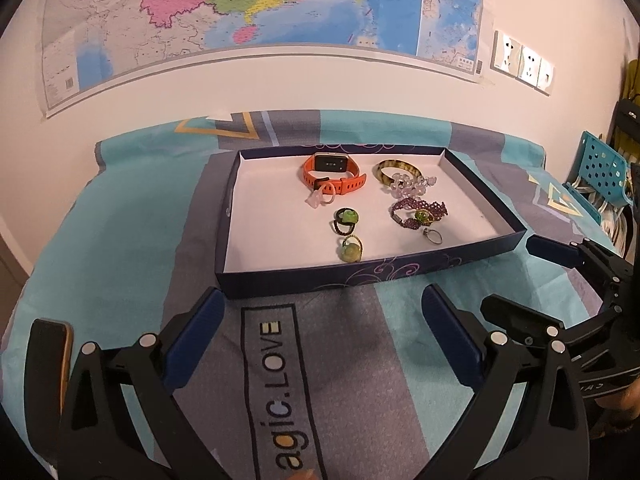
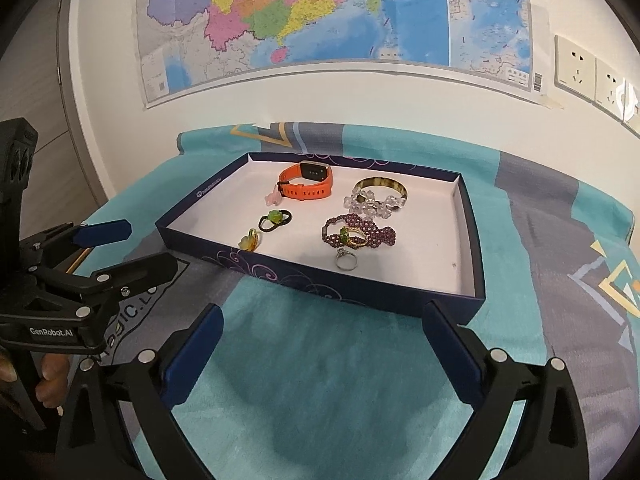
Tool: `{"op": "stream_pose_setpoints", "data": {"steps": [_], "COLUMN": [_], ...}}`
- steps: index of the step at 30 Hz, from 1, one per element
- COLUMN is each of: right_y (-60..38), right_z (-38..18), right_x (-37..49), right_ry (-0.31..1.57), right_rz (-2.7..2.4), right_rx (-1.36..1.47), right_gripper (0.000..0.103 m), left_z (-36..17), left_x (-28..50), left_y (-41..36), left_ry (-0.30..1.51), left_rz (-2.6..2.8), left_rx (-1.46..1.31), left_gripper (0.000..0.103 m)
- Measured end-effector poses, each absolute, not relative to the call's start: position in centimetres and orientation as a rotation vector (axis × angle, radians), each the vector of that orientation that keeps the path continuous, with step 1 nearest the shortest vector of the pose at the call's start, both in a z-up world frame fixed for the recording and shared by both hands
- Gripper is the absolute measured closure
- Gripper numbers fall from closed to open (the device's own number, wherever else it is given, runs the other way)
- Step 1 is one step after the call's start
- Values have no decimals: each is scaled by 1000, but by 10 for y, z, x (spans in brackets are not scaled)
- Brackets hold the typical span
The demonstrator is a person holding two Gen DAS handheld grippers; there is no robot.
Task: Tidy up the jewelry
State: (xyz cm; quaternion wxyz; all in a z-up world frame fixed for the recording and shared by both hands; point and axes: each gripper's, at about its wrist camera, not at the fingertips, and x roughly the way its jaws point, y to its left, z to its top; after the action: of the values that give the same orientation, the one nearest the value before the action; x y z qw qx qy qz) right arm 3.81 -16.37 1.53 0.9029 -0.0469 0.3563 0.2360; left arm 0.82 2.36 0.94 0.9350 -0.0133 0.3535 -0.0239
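A: Nearest the left camera, the left hand-held gripper (image 1: 322, 304) is hovering over the grey strip of the cloth (image 1: 132, 240) with its blue fingers (image 1: 208, 312) spread wide and nothing between them.

B: The right hand-held gripper (image 2: 322, 322) is doing the same on its side, jaws wide apart and empty, hanging above the turquoise part of the cloth just in front of the box (image 2: 468, 240).

A: All the jewelry is lying inside that shallow dark-blue box with the white floor, which is sitting on the cloth-covered surface below the wall map (image 1: 256, 4).

B: The orange watch (image 2: 308, 186) is sitting toward the back, with a small pink charm (image 2: 272, 199) just beside its strap. The amber bangle (image 2: 382, 186) is resting to its right, touching a clear bead bracelet (image 2: 370, 204).

A: In front of those, the purple beaded bracelet (image 2: 360, 236) is lying with a green-stone ring (image 2: 346, 235) on top of it, and a silver ring (image 2: 346, 260) is sitting just in front.

B: Two more green-stone rings are lying near the front left: a dark one (image 2: 274, 218) and a gold one (image 2: 250, 240) close to the wall of the box.
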Motion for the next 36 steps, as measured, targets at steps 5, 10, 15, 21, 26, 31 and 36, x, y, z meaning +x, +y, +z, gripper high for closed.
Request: {"op": "stream_pose_setpoints", "data": {"steps": [5, 10, 15, 21, 26, 31, 36], "right_y": [-165, -165, -166, -164, -165, -164, -164], "right_z": [15, 14, 13, 12, 13, 13, 13], "right_x": [33, 30, 29, 27, 25, 24, 24], "right_ry": [741, 753, 758, 769, 767, 773, 774], "right_rz": [485, 487, 483, 488, 490, 492, 494], "right_rx": [-91, -88, -80, -88, -87, -86, -85], "right_gripper": [7, 7, 7, 7, 7, 7, 7], "left_z": [8, 7, 7, 8, 8, 8, 8], "left_x": [6, 4, 2, 0, -1, -1, -1], "left_y": [25, 27, 26, 25, 25, 25, 25], "left_ry": [726, 734, 732, 731, 732, 734, 738], "left_rz": [-26, -16, -9, -5, 2, 6, 11], "left_rx": [-28, -33, -29, -27, -22, -24, -23], "left_gripper": [6, 6, 6, 6, 6, 6, 6]}}
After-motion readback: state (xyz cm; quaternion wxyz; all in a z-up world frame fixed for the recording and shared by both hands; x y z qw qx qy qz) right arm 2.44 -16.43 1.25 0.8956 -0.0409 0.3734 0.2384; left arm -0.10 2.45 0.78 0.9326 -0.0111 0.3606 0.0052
